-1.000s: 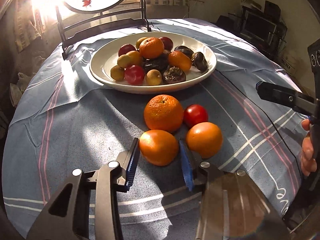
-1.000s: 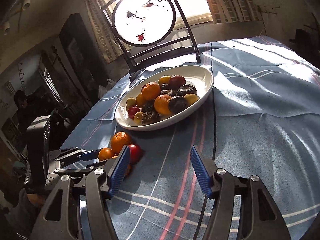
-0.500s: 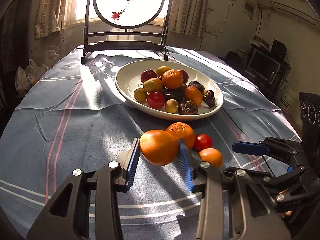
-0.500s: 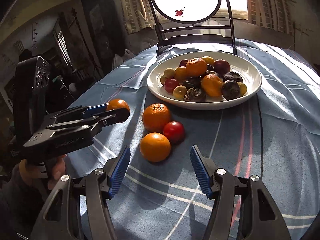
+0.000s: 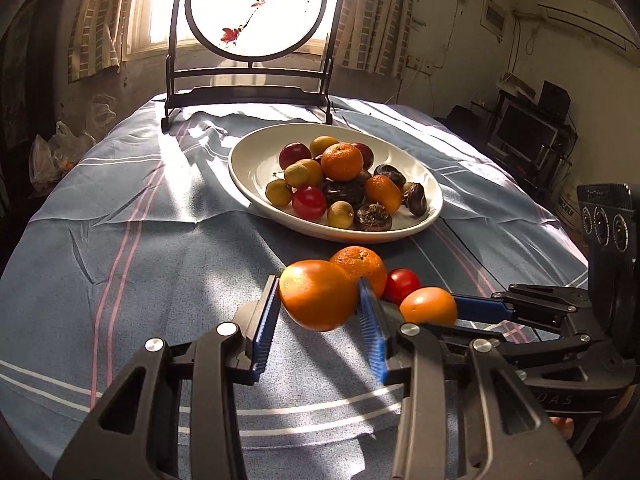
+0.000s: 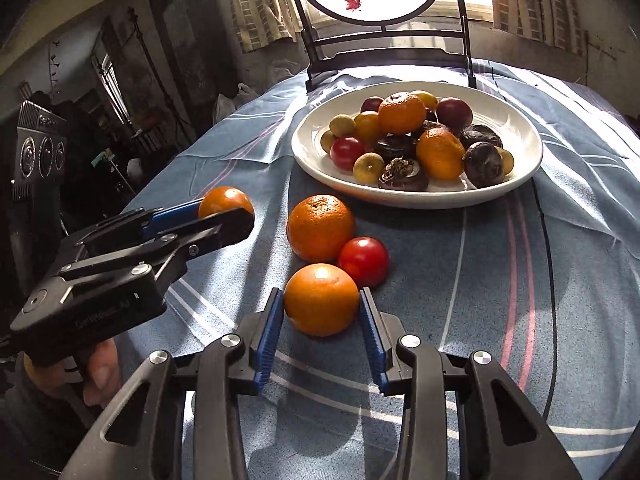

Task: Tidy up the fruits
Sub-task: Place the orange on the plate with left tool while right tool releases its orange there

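Note:
My left gripper (image 5: 318, 300) is shut on an orange (image 5: 318, 295) and holds it above the cloth; it also shows in the right wrist view (image 6: 226, 208). My right gripper (image 6: 322, 308) is open, its blue pads on either side of a second orange (image 6: 321, 299) that lies on the cloth. I cannot tell if the pads touch it. Beyond it lie a red tomato (image 6: 363, 261) and a rough-skinned orange (image 6: 321, 227). A white oval plate (image 6: 516, 128) heaped with mixed fruit stands further back, and shows in the left wrist view (image 5: 252, 164) too.
A blue striped cloth (image 5: 120, 260) covers the round table. A dark wooden stand with a round painted screen (image 5: 256, 8) stands at the table's far edge behind the plate. Furniture and a screen (image 5: 524, 132) stand off the table to the right.
My left gripper closed on the orange and lifted it off the cloth. My right gripper moved in from the right and now straddles the nearest orange on the cloth.

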A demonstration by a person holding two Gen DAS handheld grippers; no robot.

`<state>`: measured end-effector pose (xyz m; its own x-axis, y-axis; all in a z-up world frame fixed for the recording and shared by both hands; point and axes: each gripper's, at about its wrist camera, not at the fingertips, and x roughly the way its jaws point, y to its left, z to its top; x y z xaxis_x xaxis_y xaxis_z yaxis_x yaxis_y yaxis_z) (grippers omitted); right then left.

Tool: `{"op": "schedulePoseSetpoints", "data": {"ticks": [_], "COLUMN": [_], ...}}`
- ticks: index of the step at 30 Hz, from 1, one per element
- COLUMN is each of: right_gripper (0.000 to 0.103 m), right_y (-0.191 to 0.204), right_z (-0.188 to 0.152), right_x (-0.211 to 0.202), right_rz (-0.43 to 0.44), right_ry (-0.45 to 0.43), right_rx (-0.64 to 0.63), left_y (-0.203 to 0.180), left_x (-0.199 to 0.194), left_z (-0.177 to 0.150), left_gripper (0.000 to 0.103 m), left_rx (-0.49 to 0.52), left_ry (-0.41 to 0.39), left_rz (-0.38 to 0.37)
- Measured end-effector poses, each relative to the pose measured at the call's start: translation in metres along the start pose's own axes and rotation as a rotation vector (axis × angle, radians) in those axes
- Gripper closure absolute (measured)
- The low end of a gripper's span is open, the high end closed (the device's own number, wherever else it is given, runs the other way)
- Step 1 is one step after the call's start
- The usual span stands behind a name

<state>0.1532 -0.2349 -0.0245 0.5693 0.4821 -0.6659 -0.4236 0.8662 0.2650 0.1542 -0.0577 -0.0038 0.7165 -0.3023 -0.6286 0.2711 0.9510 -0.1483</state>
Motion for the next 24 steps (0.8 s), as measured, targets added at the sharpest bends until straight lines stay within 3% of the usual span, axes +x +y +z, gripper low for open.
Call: {"op": "schedulePoseSetpoints", "data": {"ticks": [5,9,14,20,22,24], "right_gripper": [0.065,0.065,0.065,0.063,0.056,0.051], "right_y": [-0.02,-0.048,-0.073,-0.099,-0.104,-0.104], "right_z": [0.002,0.026,0.078,0.127,0.134,0.134], "right_x": [-0.015,-0.034,-0.032,0.01,0.018,0.015], "right_rz": [0.002,-0.034,-0.067,-0.106,-0.096,-0.094], "right_ry": [-0.029,-0.083,-0.126,-0.104,-0.106,-0.125], "right_rx": [0.057,0.103,0.122,0.183,0.205,0.218], "left_y": [0.0,0.001,0.001,0.019,0.027,0.032], "left_x": [0.001,0.01,0.033,0.076,0.088,0.089], "left_z": [0.002,0.014,0.055,0.108,0.117,0.118], "left_gripper": [0.065,0.065,0.065,0.065,0.061,0.047], "left_rx": [0.002,0.008,0.023,-0.031,-0.062,-0.081], "left_ry": [0.015,0.03,0.004,0.032,0.056,0.06], "left_rz": [-0.004,-0.018,0.001,0.014,0.02,0.039]}}
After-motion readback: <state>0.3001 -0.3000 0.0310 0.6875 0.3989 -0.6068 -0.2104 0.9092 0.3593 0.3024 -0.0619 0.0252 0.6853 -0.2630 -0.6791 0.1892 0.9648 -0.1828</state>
